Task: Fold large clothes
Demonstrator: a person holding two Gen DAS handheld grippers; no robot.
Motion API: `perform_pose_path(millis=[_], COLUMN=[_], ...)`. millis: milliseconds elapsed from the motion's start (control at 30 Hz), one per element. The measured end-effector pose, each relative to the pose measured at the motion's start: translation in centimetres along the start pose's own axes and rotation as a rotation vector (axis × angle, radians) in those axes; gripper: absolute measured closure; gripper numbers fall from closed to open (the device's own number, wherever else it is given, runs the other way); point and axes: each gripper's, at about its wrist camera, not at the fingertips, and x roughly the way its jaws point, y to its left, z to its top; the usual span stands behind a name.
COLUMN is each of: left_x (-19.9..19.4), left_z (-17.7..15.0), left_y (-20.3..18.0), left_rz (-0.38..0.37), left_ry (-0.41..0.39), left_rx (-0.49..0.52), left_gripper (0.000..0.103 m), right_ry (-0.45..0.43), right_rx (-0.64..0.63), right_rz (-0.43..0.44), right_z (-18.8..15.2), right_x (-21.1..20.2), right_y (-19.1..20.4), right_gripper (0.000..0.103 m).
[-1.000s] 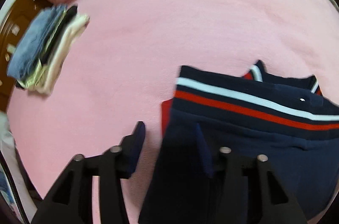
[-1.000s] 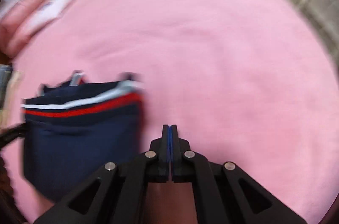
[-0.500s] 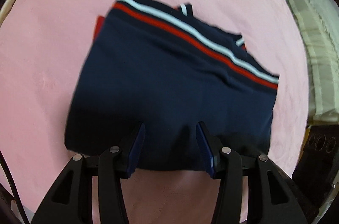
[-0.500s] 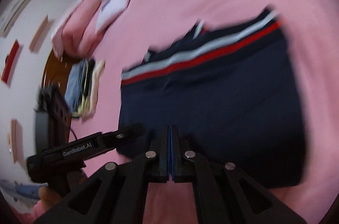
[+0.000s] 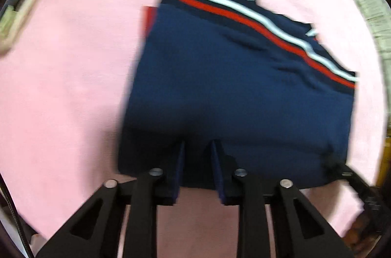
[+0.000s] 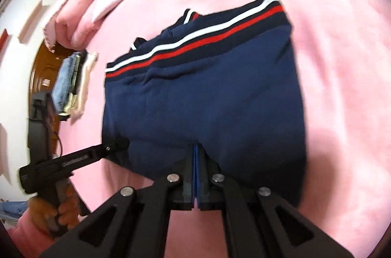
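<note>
Navy fabric with a white and a red stripe along its far edge, the folded garment point(image 5: 234, 97) lies flat on the pink bed cover point(image 5: 73, 87), with a bit of red cloth peeking out at its left side. The left tool point(image 5: 196, 148) sits at the garment's near edge with its jaws spread apart, the blue pads over the cloth, gripping nothing that can be seen. The right tool point(image 6: 196, 150) is at the near edge too, its fingers pressed together; whether any cloth is caught between them cannot be told. In the right wrist view, a stack of folded clothes point(image 6: 70, 84) rests near the bed's left edge, well apart from the garment, and a pink pillow point(image 6: 80, 6) lies beyond it.
</note>
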Motion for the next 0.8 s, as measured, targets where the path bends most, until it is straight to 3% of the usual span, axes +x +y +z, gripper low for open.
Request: perform_pose_path(millis=[33,67,100,200,300,467,700,800], left_x=[0.0,0.2,0.4,0.5,0.3,0.2,0.0,0.5], left_z=[-0.2,-0.5,-0.7,-1.1,-1.0,-0.9,-2.6,-3.4], left_y=[0.4,1.0,1.5,2.8,2.6,1.2,0.8,1.4], left_rz=[0.05,0.082,0.078,0.026,0.058,0.036,0.03,-0.022], left_ry=[-0.009,-0.009,-0.004,0.003,0.009,0.06,0.106,0.144], left_rx=[0.011,0.017,0.01,-0.021,-0.004,-0.097,-0.139,-0.187], left_gripper=[0.079,0.079,0.079,0.08,0.08,0.079,0.072,0.06], right_ry=[-0.006,-0.014,-0.017,-0.034,-0.042,-0.099,-0.116,-0.092], right_rx=[-0.014,-0.035,-0.043,0.015,0.055,0.104,0.021,-0.003], right_rz=[-0.055,-0.177,-0.226,-0.339,-0.431,-0.369,-0.226,-0.214], right_z=[-0.1,0.0,0.0,-0.2,-0.2,0.8,3.5,4.6], right_x=[-0.3,-0.5,-0.8,-1.5,-2.2,-3.4,0.3,2.4], right_y=[0.0,0.1,0.0,-1.1,-2.1,-1.6,5.3,7.1], right_gripper=[0.103,0.103,0.103,0.103,0.103,0.103,0.103,0.103])
